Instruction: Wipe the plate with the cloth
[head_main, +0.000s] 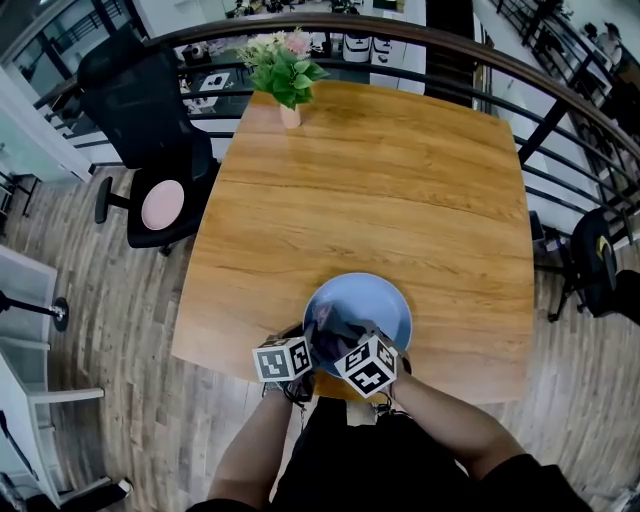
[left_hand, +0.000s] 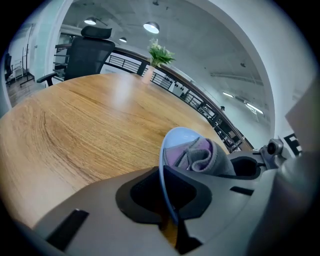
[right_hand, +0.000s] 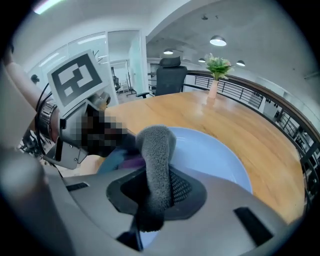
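The left tool (left_hand: 169, 202) is clenched on the near rim of the pale blue round plate (head_main: 378, 300), which sits on the wooden bench (head_main: 370, 180) just ahead of both tools. The right tool (right_hand: 152, 200) grasps the grey fleecy cloth (right_hand: 156, 150) between its jaws, over the plate's inside, close beside the left tool.

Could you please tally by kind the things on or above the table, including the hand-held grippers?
Plate: 1
Cloth: 1
Potted plant: 1
Hand-held grippers: 2 (left hand-held gripper, right hand-held gripper)
Total: 5
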